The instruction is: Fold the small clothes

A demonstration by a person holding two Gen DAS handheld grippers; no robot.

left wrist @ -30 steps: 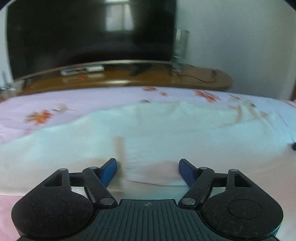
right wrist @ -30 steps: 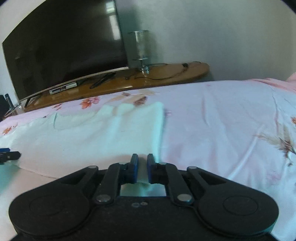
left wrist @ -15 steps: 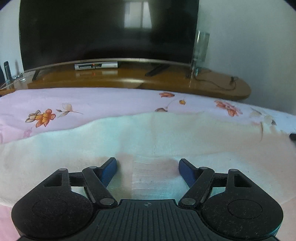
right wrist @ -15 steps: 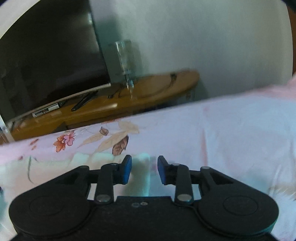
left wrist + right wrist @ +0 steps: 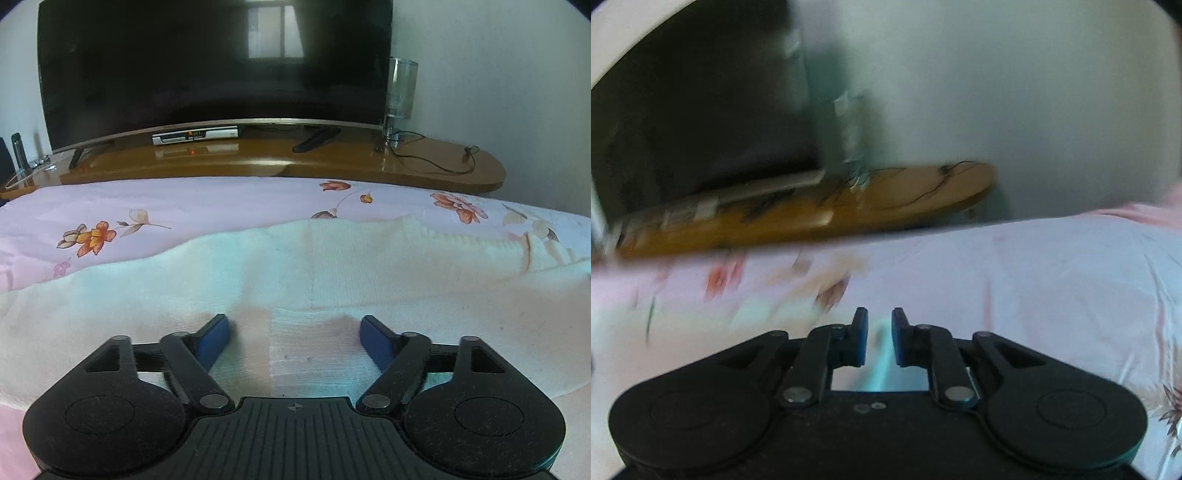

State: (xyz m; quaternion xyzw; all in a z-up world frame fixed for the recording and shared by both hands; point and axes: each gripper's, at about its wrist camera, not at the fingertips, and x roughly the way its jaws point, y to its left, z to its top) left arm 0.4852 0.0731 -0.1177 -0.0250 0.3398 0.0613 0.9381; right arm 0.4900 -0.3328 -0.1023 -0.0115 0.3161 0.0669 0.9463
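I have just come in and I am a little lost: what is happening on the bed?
A person is folding a small white garment on a flowered bedsheet, using two handheld grippers. The left gripper stands wide open over the cloth. The right gripper, its jaws just closing, is almost shut around a strip of cloth; its picture is blurred.

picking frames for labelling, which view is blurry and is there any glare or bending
Right wrist view: motion-smeared, the television, wooden stand and floral sheet streaked; only the right gripper is sharp. Left wrist view: crisp, with a window reflection on the television, fisheye bowing of the stand, and a greenish cast on the cream garment.
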